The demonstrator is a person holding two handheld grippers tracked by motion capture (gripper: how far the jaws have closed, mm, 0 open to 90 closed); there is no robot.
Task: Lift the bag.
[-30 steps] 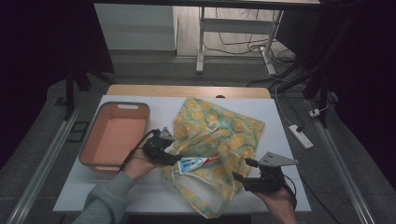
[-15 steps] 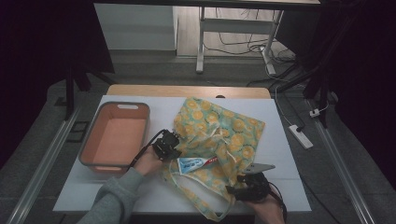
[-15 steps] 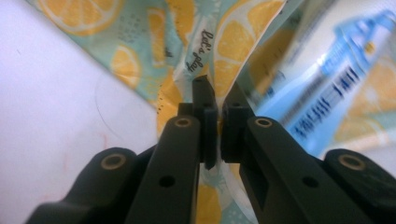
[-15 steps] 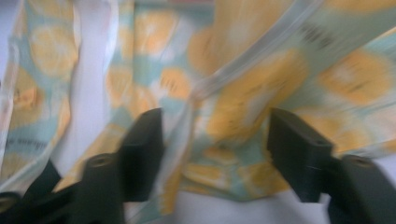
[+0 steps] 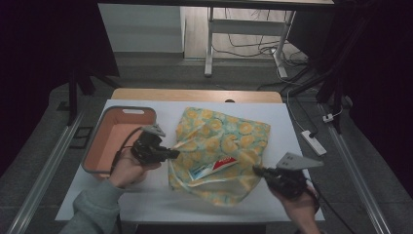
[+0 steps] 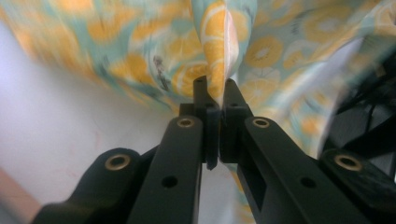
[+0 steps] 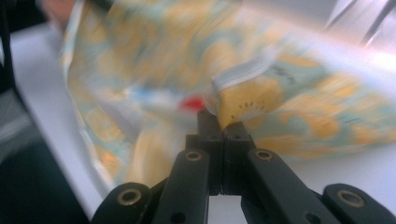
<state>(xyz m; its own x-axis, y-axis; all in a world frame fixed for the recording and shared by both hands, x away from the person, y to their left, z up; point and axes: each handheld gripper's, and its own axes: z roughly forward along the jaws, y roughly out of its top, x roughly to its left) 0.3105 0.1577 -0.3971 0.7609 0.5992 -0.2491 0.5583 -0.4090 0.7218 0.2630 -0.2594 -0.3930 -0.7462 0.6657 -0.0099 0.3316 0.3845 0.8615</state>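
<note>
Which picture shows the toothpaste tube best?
The high view: the toothpaste tube lies in the open mouth of the orange-print bag. The right gripper view shows a red-and-white blur; in the left gripper view I cannot find it.

You will find no legible text, label, brand, number or sign in these views. The tube [image 5: 213, 168] lying in the mouth of the cloth bag [image 5: 219, 141] carries red, white and blue printing, but its lettering is too small to read. In the right gripper view, small dark marks show on the bag's fabric edge [image 7: 252, 105]; motion blur keeps them unreadable.
</note>
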